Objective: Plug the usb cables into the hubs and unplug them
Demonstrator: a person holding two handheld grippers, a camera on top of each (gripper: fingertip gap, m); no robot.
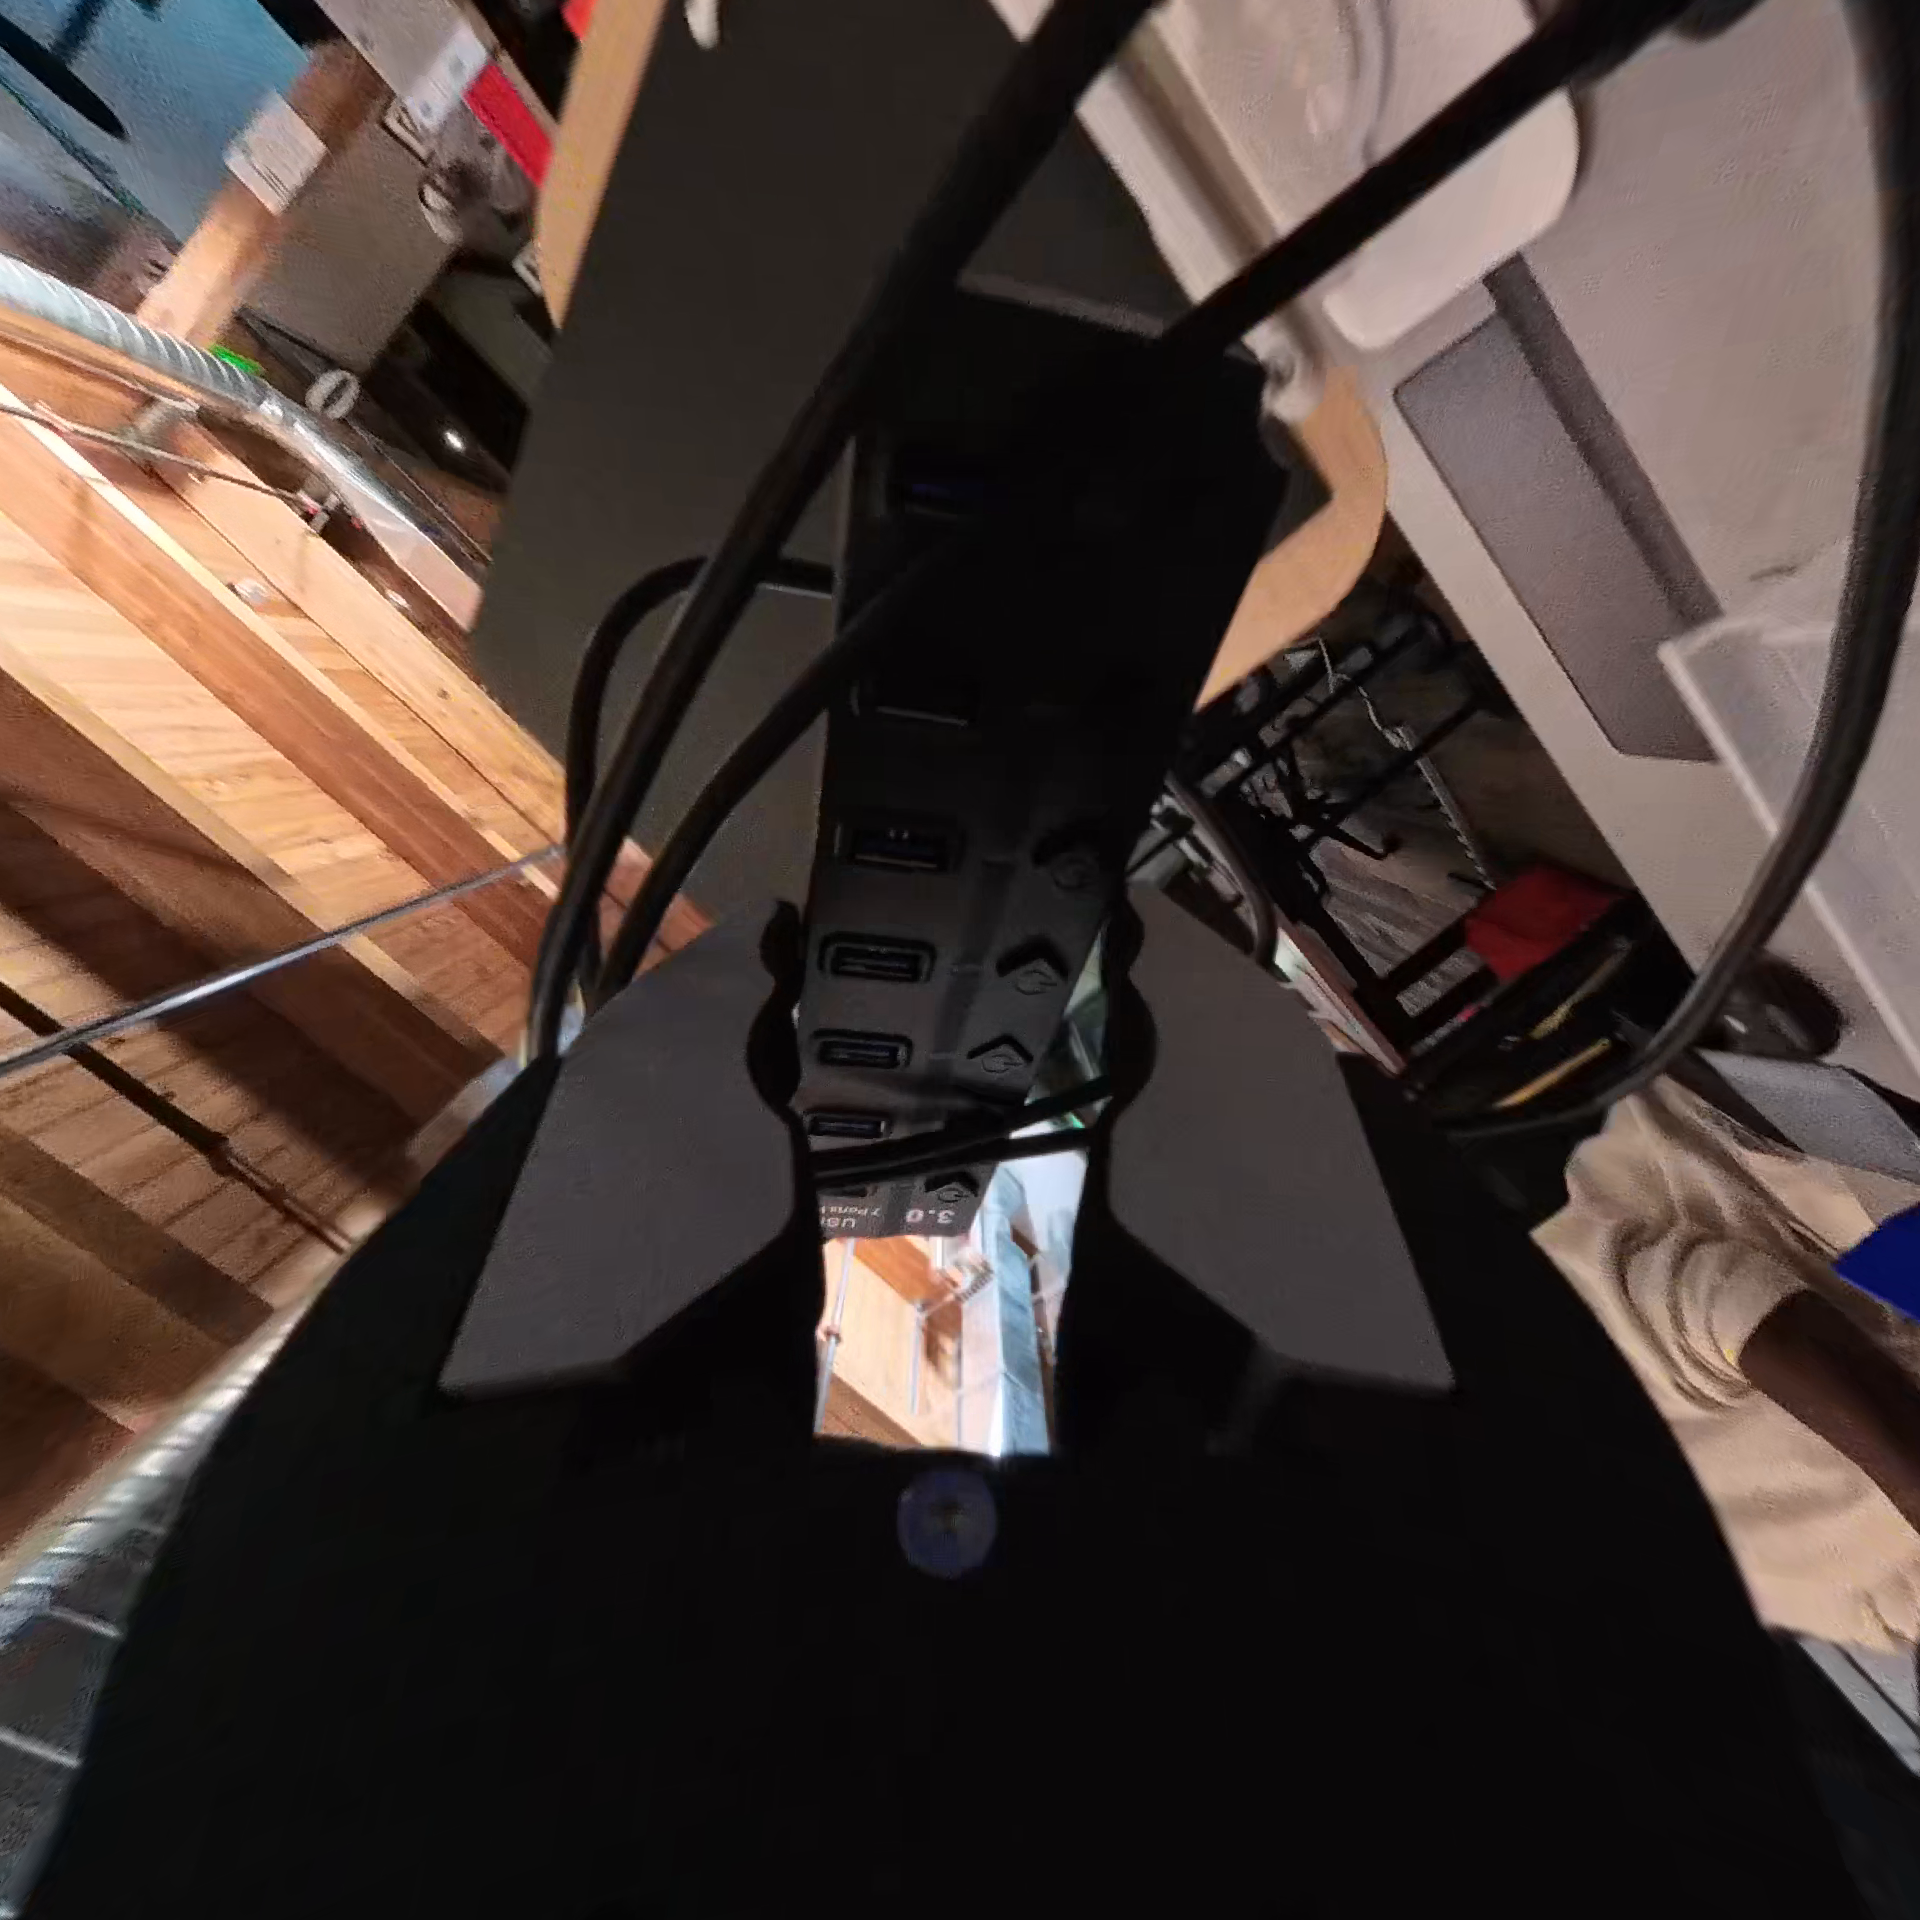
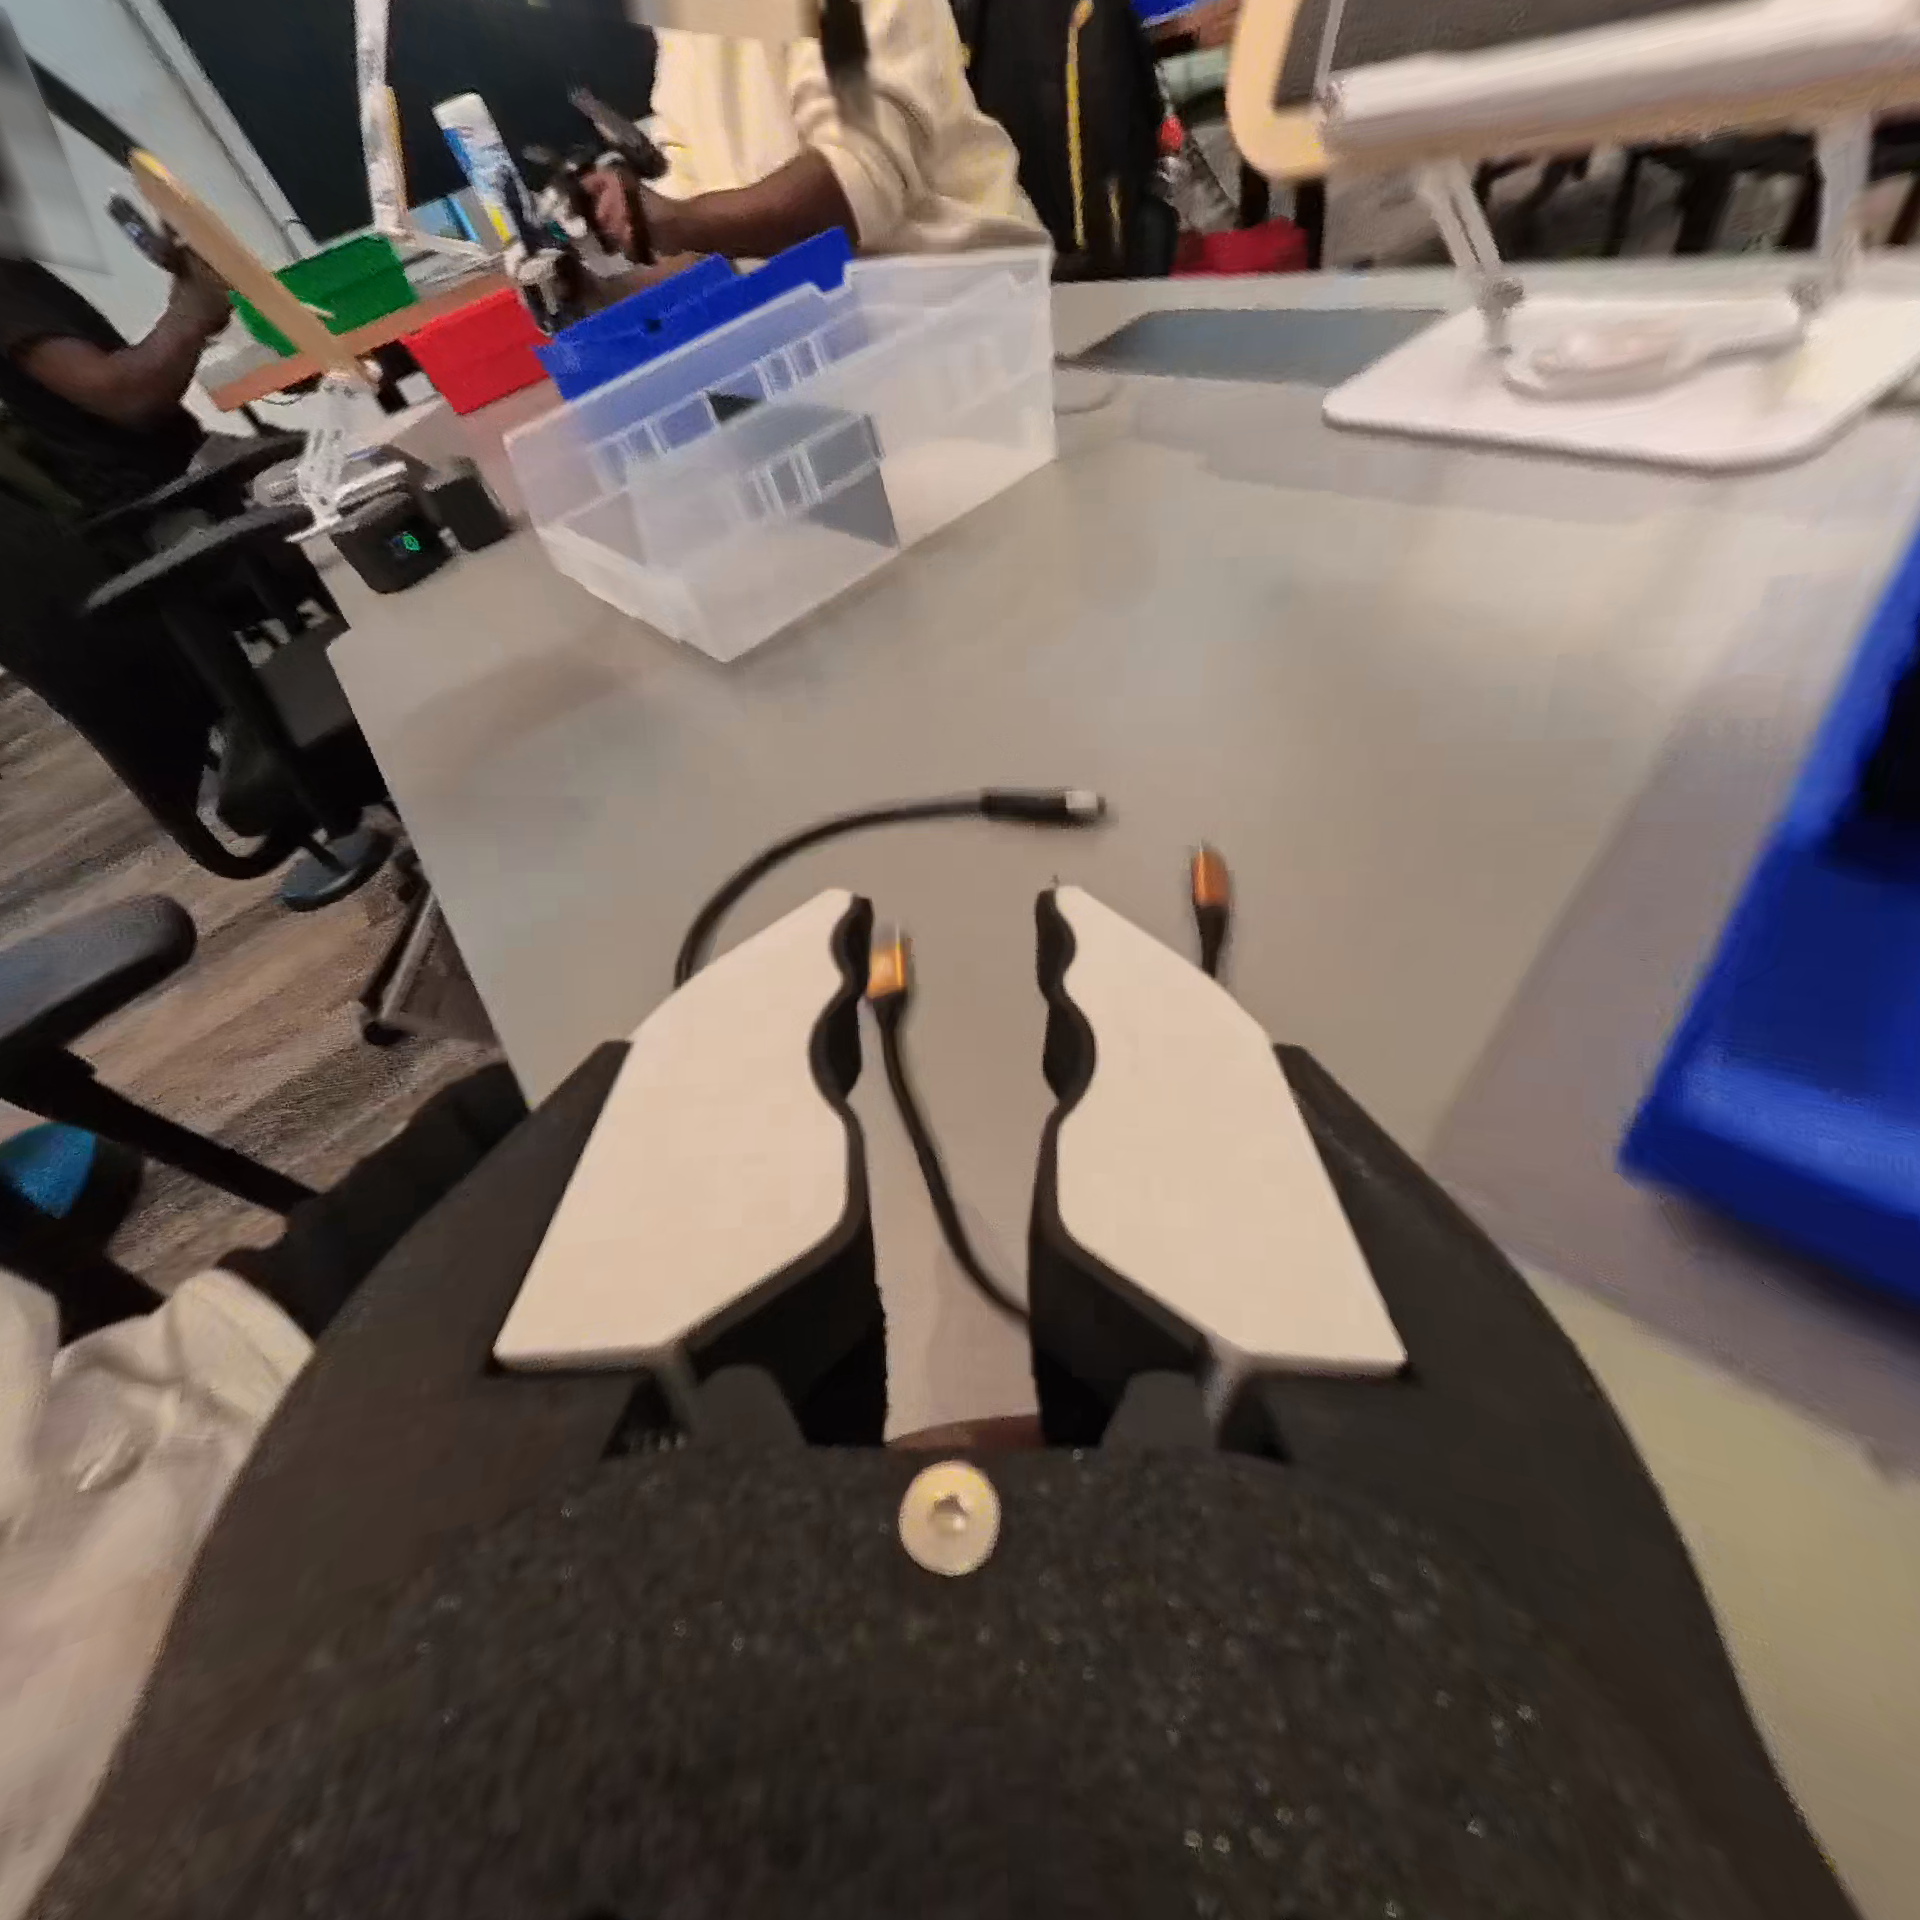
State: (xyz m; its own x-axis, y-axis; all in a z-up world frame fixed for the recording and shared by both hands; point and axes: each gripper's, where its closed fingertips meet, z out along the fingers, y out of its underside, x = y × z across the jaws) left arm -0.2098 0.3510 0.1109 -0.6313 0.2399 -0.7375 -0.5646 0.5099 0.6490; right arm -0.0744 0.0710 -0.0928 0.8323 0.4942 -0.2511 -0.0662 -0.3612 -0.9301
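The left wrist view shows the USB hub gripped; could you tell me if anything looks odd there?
The USB hub is held off the table in the left gripper, and several black cables loop loosely across it, one thin strand crossing its lower ports. Nothing looks damaged.

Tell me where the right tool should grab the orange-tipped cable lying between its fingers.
Grip the orange plug by its short rigid body, just behind the metal tip, not the thin black cord. It lies flat on the grey table, pointing away, close to the left finger. Shift the right tool, now open, slightly left to centre it, then come straight down so the fingers close across its sides.
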